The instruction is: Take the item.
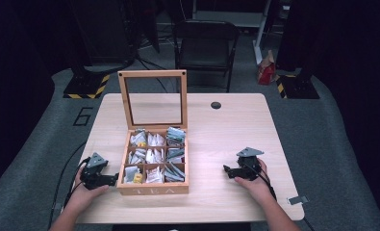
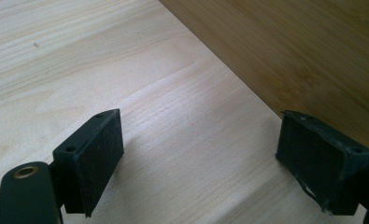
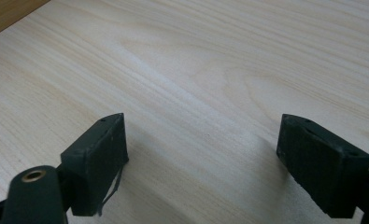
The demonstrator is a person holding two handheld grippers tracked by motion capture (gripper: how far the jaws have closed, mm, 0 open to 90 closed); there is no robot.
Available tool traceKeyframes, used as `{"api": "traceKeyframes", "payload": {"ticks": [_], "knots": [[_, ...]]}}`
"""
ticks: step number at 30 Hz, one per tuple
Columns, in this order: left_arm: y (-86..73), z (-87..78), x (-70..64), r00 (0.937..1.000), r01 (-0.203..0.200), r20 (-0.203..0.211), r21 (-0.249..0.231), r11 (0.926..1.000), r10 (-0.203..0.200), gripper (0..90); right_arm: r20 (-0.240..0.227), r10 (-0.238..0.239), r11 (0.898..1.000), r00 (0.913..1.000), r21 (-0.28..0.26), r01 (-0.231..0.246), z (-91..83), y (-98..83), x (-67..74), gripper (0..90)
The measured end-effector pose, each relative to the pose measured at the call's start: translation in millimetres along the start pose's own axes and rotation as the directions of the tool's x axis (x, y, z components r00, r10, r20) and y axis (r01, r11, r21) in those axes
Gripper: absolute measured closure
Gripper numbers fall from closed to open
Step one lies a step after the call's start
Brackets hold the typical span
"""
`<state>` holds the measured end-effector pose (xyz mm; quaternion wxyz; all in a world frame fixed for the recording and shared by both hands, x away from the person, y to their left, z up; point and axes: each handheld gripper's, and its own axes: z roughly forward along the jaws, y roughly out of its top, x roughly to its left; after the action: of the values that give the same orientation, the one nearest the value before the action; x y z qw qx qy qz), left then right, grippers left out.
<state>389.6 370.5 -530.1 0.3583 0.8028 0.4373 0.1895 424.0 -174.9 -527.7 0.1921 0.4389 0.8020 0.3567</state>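
High view: tea box (image 1: 153,189) packets blurred; left gripper (image 1: 114,179), right gripper (image 1: 226,169) jaws wide, empty.

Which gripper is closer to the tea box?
The left. The left gripper sits right beside the tea box, at its left wall. The right gripper rests farther off, with bare table between them.

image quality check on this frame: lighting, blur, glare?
High view: table lit, surroundings dark, tea box soft but readable. Left gripper view: sharp grain, soft shadows under the left gripper. Right gripper view: pale sheen on the wood ahead of the right gripper.
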Motion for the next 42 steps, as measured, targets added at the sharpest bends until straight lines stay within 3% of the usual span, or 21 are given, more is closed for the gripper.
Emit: {"api": "traceKeyframes", "payload": {"ticks": [3, 11, 18, 19, 30, 33, 38, 42], "knots": [[0.0, 0.0, 0.0, 1.0, 0.0, 0.0, 0.001, 1.0, 0.0, 14.2, -0.004, 0.002, 1.0, 1.0, -0.003, -0.002, 0.0, 0.0, -0.1, 16.0], [0.0, 0.0, 0.1, 1.0, 0.0, 0.0, 0.0, 1.0, 0.0, 14.2, 0.003, 0.002, 1.0, 1.0, 0.002, -0.002, -4.4, 1.5, -0.8, 27.1], [0.0, 0.0, 0.0, 1.0, 0.0, 0.0, 0.0, 1.0, 0.0, 14.2, -0.008, 0.03, 0.999, 0.9995, -0.028, -0.03, -15.0, 9.6, 3.6, 30.9], [0.0, 0.0, 0.0, 1.0, -0.001, 0.0, 0.0, 1.0, 0.001, 14.2, -0.009, 0.015, 0.999, 0.9998, -0.032, -0.015, -16.5, 10.7, 3.7, 31.9], [0.0, 0.0, 0.0, 1.0, 0.0, 0.0, 0.0, 1.0, 0.0, 14.1, -0.016, 0.017, 0.999, 0.9997, -0.047, -0.018, -24.4, 17.5, 11.7, 33.3], [0.0, 0.0, 0.0, 1.0, 0.0, 0.0, 0.0, 1.0, 0.0, 14.2, -0.016, -0.001, 0.998, 0.9999, -0.058, 0.0, -26.3, 19.3, 13.0, 35.6], [0.0, 0.0, 0.0, 1.0, 0.0, 0.0, 0.0, 1.0, 0.0, 14.2, -0.03, 0.012, 0.999, 0.9995, -0.046, -0.013, -28.7, 21.3, 16.0, 37.1], [0.0, 0.0, -0.1, 1.0, -0.001, -0.001, 0.0, 1.0, 0.001, 14.2, -0.043, -0.004, 0.999, 0.9991, -0.043, 0.002, -31.6, 24.8, 19.5, 37.0]]}}
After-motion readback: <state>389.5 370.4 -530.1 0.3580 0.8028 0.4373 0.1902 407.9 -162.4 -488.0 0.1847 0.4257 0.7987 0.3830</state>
